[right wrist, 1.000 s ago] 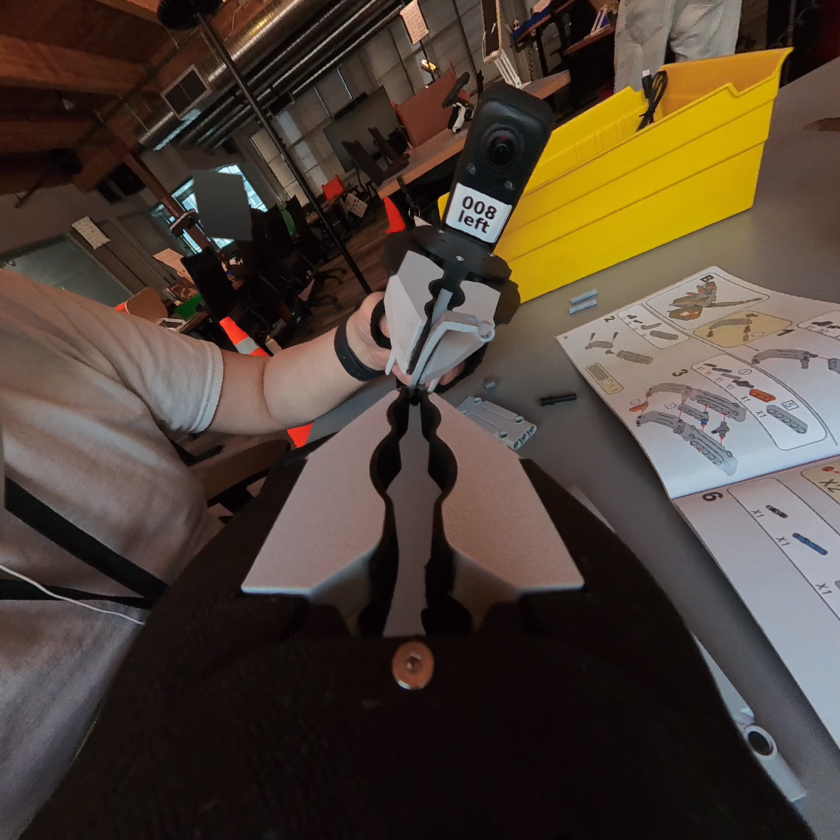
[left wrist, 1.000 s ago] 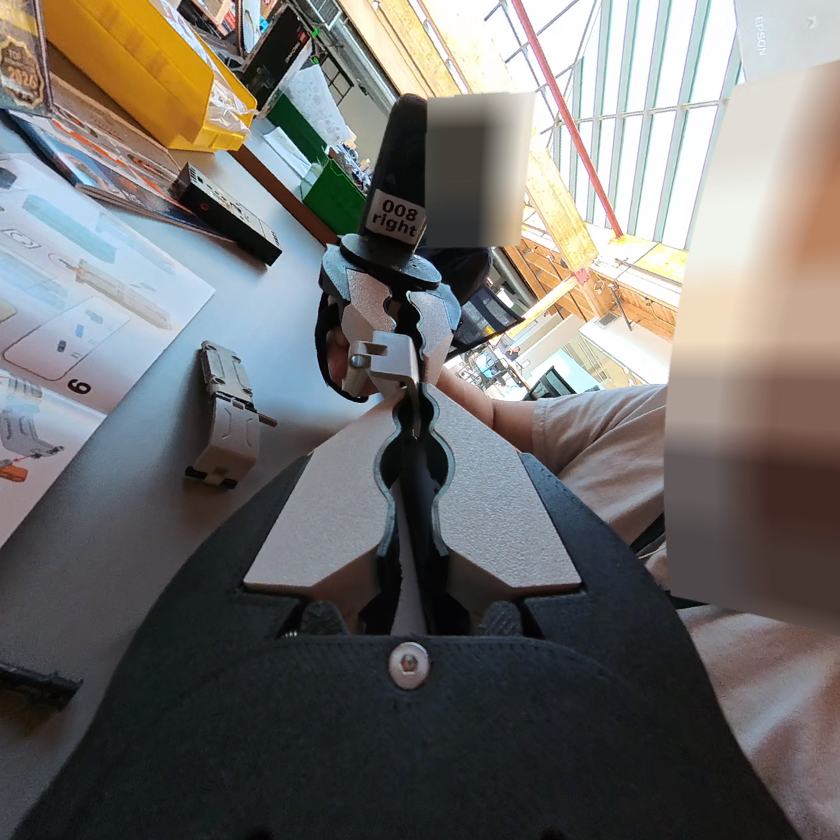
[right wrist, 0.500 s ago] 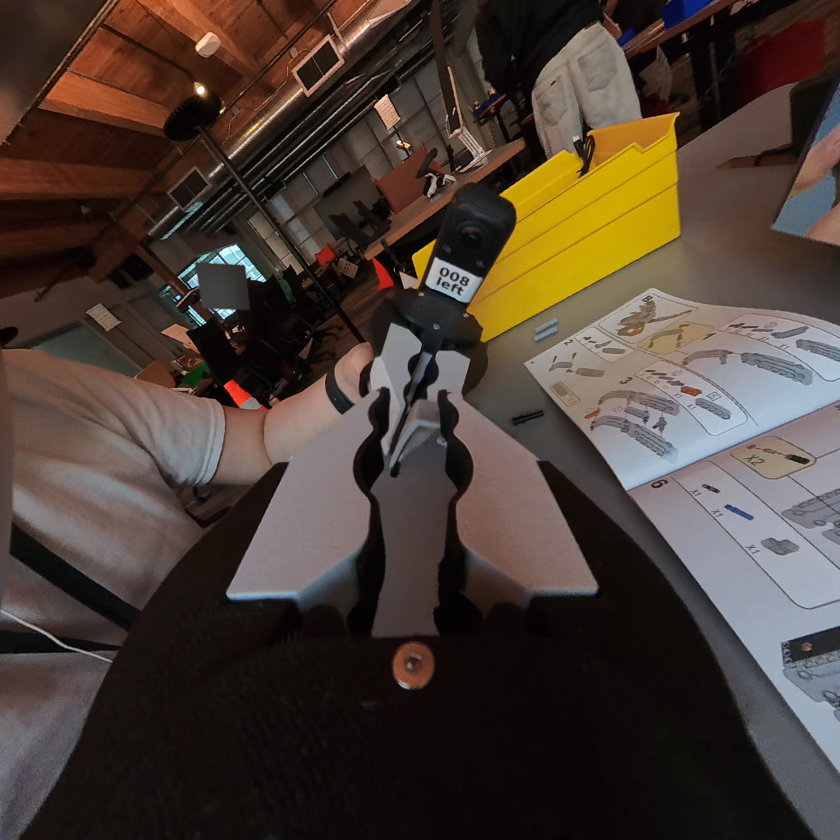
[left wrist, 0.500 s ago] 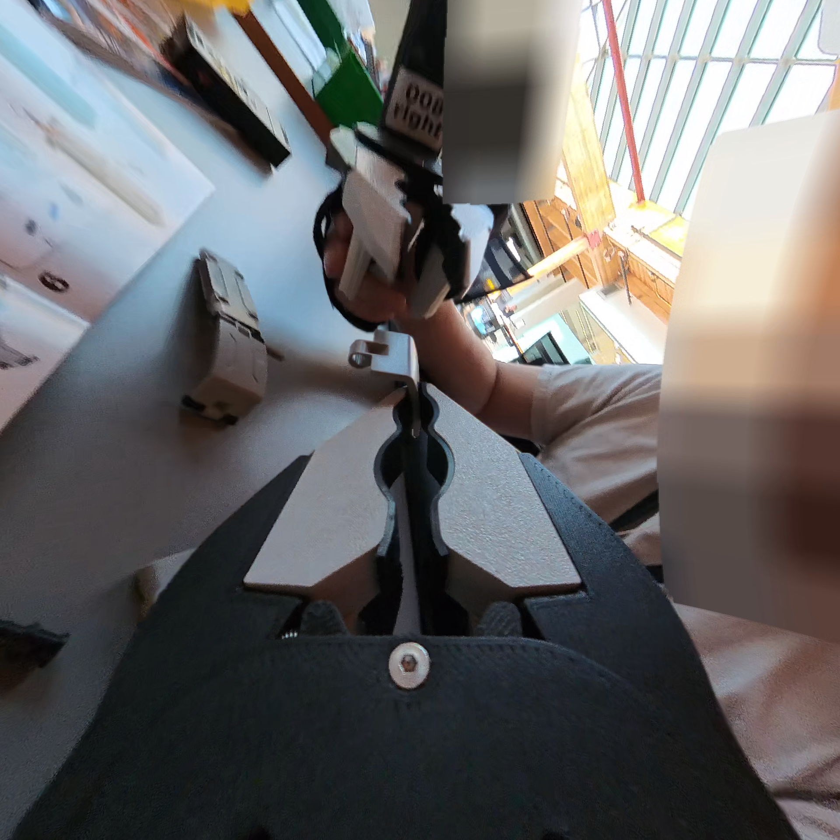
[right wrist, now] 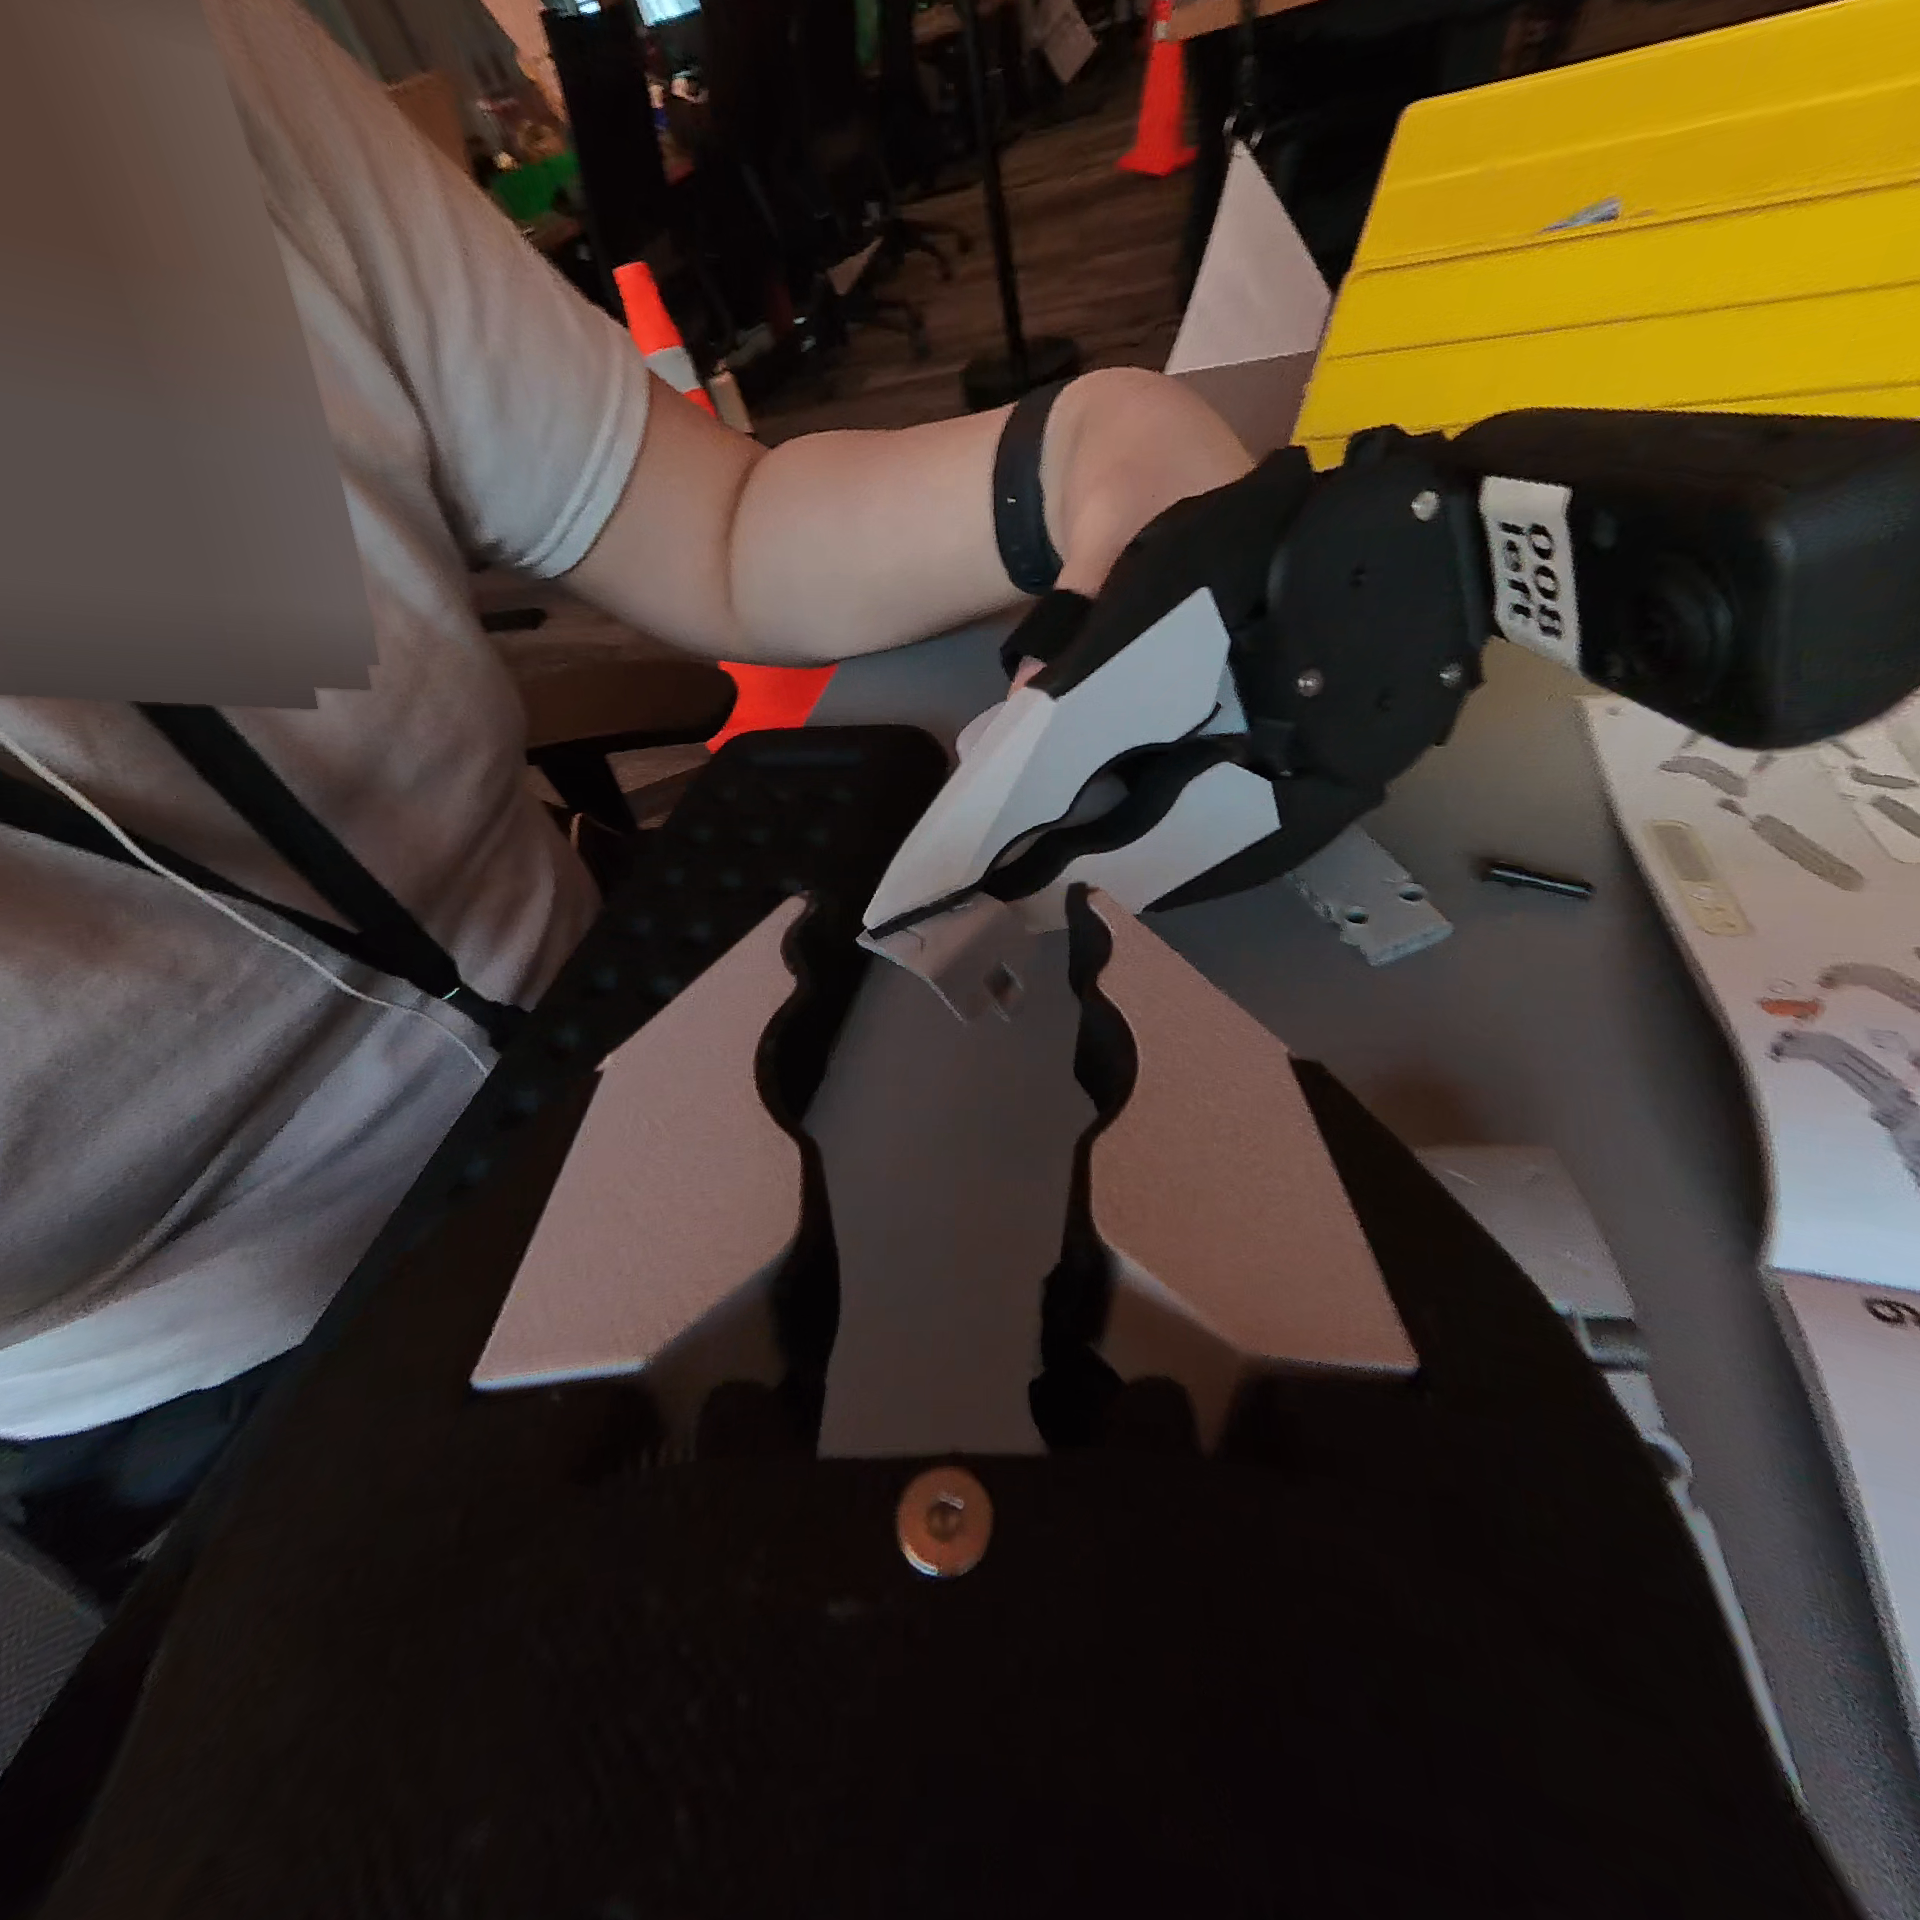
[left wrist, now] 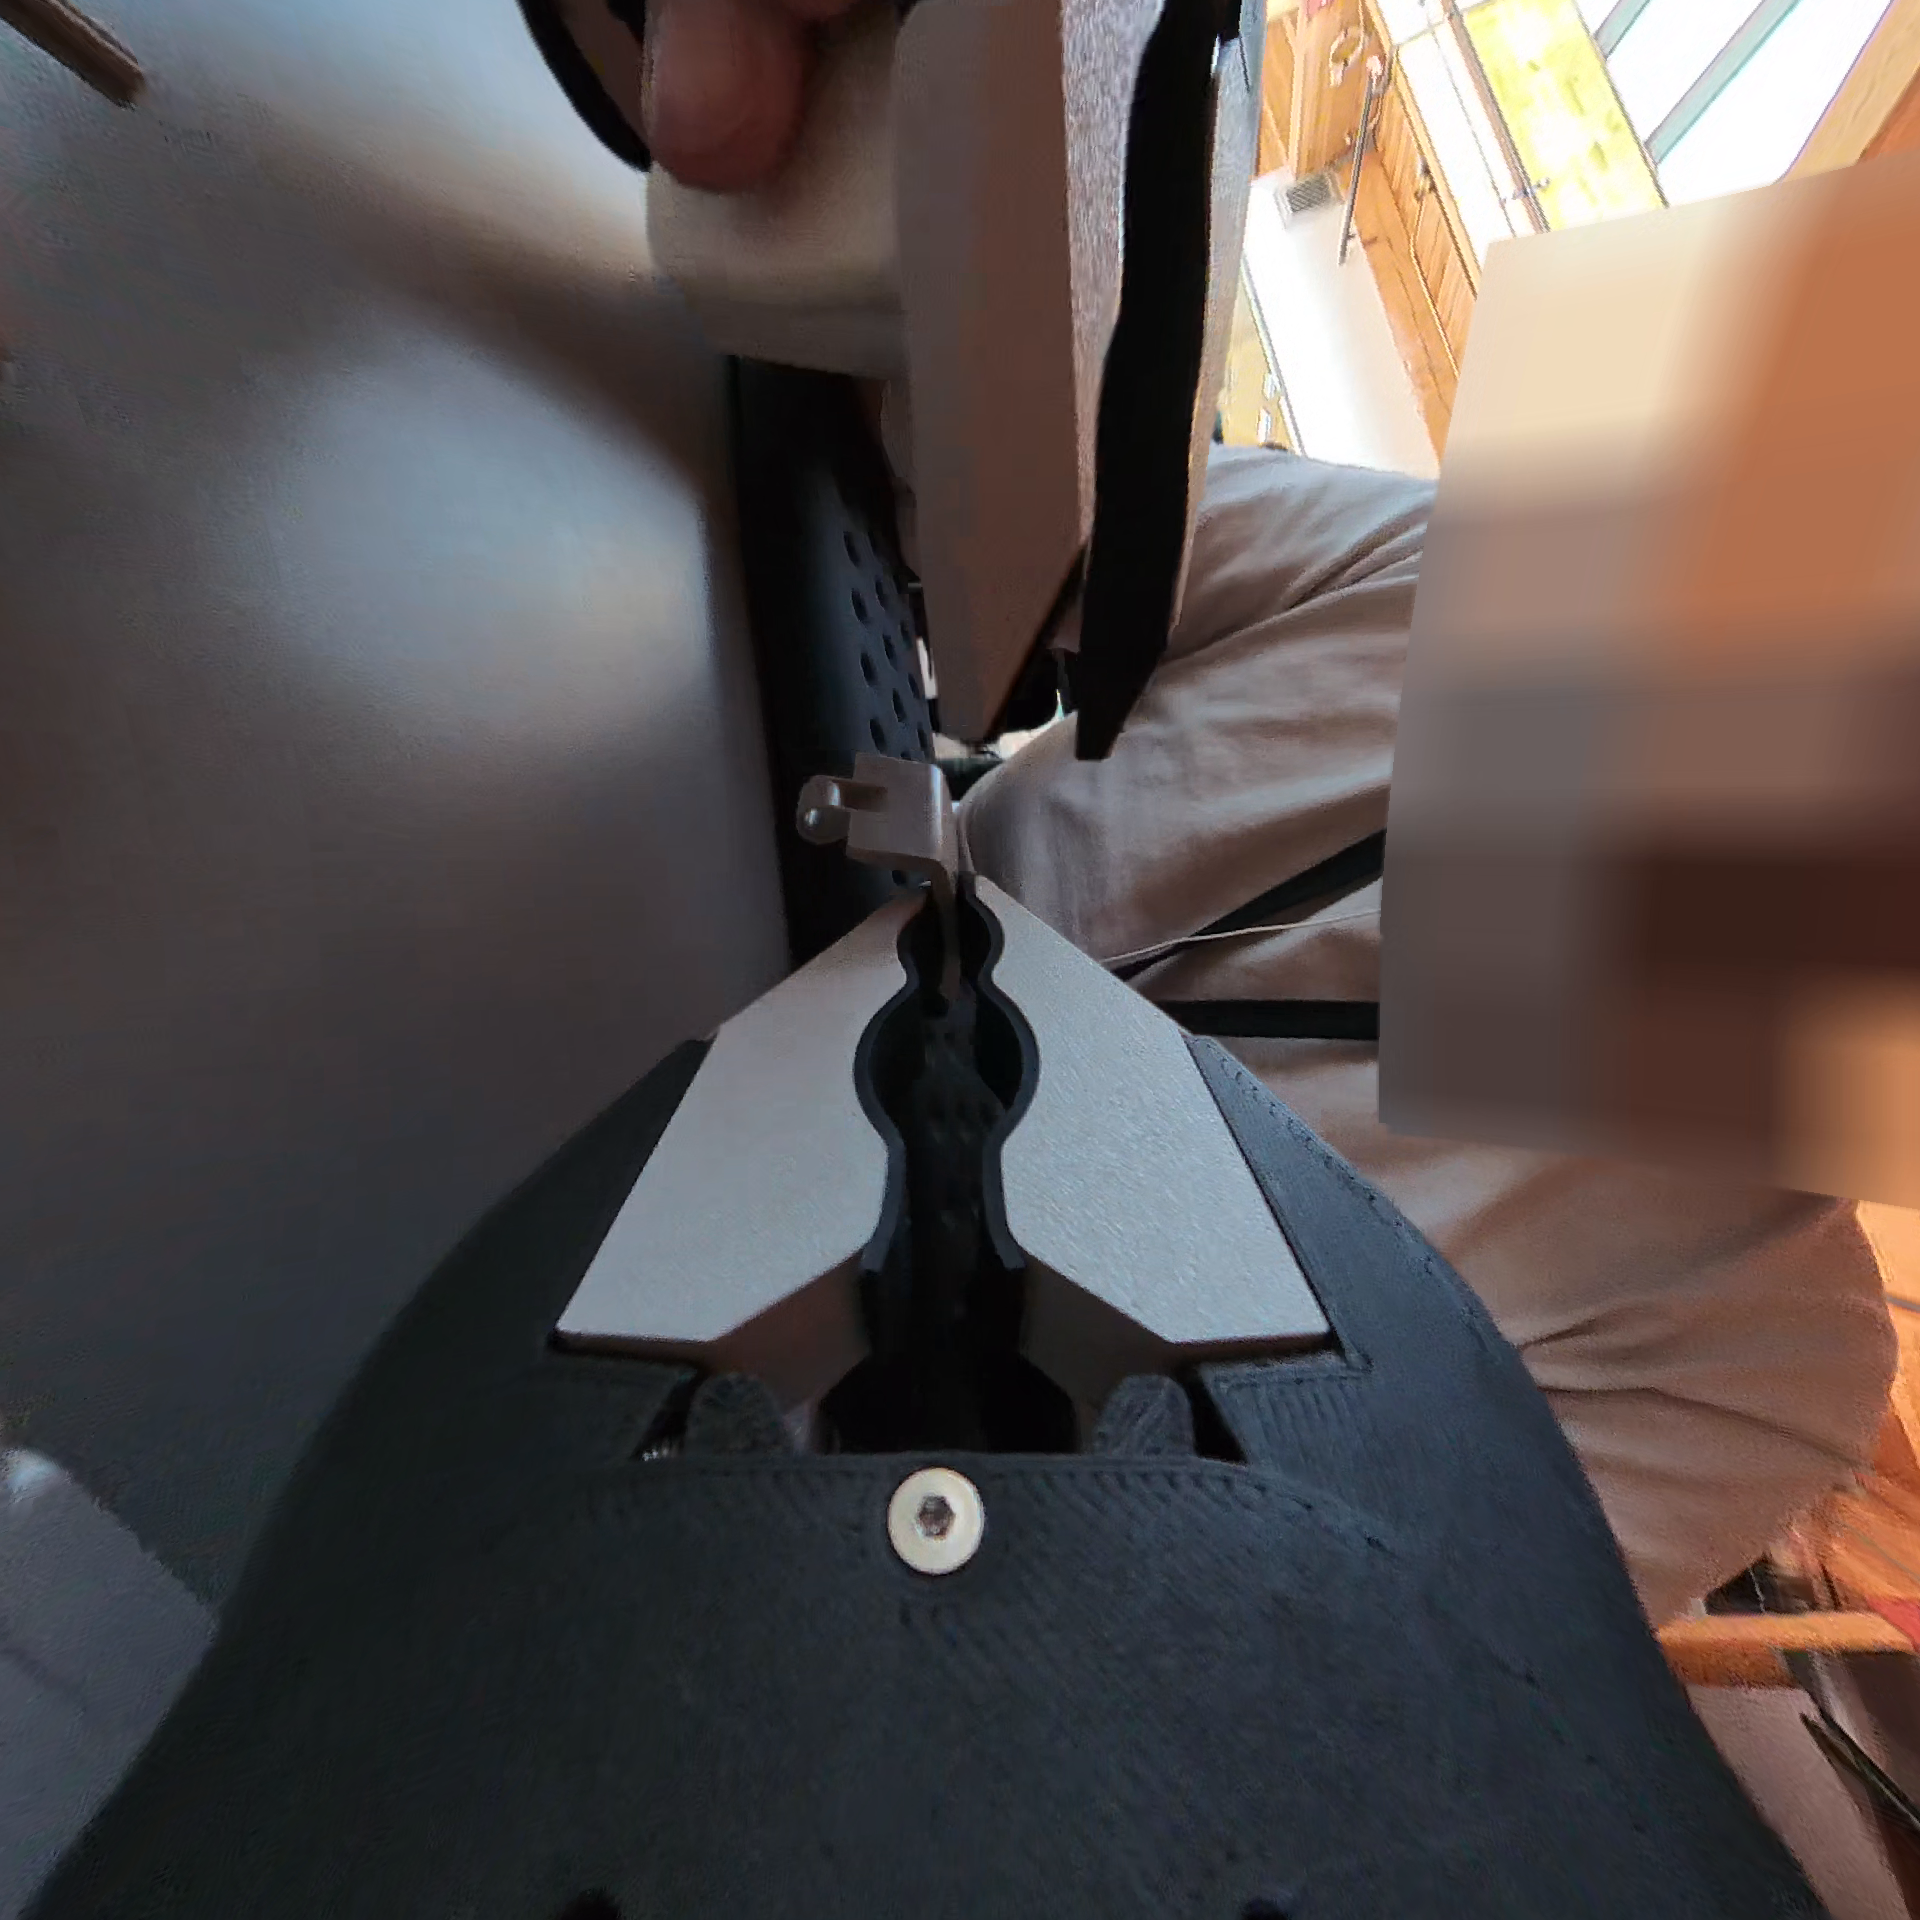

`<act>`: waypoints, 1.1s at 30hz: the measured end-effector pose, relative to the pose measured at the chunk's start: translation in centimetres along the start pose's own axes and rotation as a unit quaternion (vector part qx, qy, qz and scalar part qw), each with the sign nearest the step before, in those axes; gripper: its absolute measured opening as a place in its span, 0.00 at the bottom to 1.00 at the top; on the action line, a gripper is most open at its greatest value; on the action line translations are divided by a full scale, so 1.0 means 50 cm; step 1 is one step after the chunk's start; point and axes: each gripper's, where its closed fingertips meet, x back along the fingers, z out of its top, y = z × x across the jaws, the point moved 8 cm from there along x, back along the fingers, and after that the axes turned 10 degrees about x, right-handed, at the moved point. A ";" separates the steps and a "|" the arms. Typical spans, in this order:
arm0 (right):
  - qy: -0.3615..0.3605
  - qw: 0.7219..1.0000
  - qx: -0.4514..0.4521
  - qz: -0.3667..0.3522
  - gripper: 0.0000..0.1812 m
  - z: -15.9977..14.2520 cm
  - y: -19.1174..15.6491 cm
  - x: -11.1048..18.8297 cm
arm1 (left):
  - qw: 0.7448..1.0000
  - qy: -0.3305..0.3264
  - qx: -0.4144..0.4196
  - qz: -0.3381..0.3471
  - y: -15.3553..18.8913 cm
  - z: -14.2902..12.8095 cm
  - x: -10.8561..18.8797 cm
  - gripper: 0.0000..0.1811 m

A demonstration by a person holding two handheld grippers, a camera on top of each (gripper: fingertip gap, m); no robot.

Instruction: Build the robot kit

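The right gripper (left wrist: 1049, 717) looms blurred at the top of the left wrist view, its body cut off by the upper edge, a thumb (left wrist: 717, 94) on it only partly in frame. The grey tabletop (left wrist: 343, 644) beside it is smeared out of focus. The small grey plastic part (left wrist: 883, 821) has its lower end hidden between the left gripper (left wrist: 954, 904) tips. In the right wrist view, the yellow bin (right wrist: 1621, 260) and instruction sheet (right wrist: 1797, 935) run off the right edge; the sheet's drawings are too blurred to make out. A grey perforated piece (right wrist: 1371, 914) lies half hidden behind the left gripper.
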 end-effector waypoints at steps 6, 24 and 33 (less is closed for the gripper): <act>-0.019 0.999 0.008 0.047 0.21 -0.012 -0.015 -0.026 | 0.998 -0.036 0.002 -0.042 0.009 -0.008 -0.022 0.00; 0.121 0.964 -0.122 -0.202 0.23 0.013 0.092 0.097 | 0.938 0.330 -0.086 -0.062 0.044 0.071 0.133 0.00; -0.003 0.920 0.069 -0.387 0.28 0.044 0.073 0.015 | 0.866 0.492 -0.090 -0.021 0.040 0.072 0.135 0.00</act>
